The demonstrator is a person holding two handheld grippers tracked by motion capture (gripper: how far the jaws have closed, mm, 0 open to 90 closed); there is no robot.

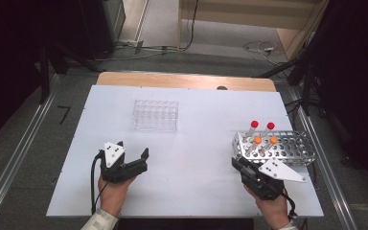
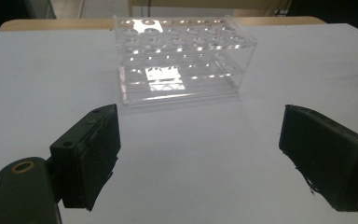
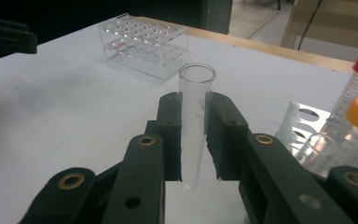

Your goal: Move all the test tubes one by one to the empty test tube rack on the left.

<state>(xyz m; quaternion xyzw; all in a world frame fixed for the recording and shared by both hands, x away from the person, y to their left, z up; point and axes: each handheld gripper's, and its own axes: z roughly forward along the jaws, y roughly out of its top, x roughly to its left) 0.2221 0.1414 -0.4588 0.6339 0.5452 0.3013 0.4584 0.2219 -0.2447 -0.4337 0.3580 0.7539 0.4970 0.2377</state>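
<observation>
My right gripper [image 3: 196, 140] is shut on a clear, uncapped glass tube [image 3: 196, 88], held upright between its black pads above the white table top. In the high view this gripper [image 1: 239, 165] sits at the near end of a perforated metal rack [image 1: 294, 143]. That rack holds two red-capped tubes [image 1: 254, 123] and two orange-capped tubes [image 1: 257, 140]. My left gripper [image 1: 132, 149] rests low at the front left, jaws spread wide with nothing between them [image 2: 200, 140]. An empty clear acrylic rack [image 1: 155, 115] stands beyond it [image 2: 182, 60].
The white board [image 1: 196, 191] lies on a wooden table whose far edge [image 1: 182, 79] shows behind it. Bare white surface lies between the two racks. Metal rails run along both sides on the floor. Cables lie on the floor beyond the table.
</observation>
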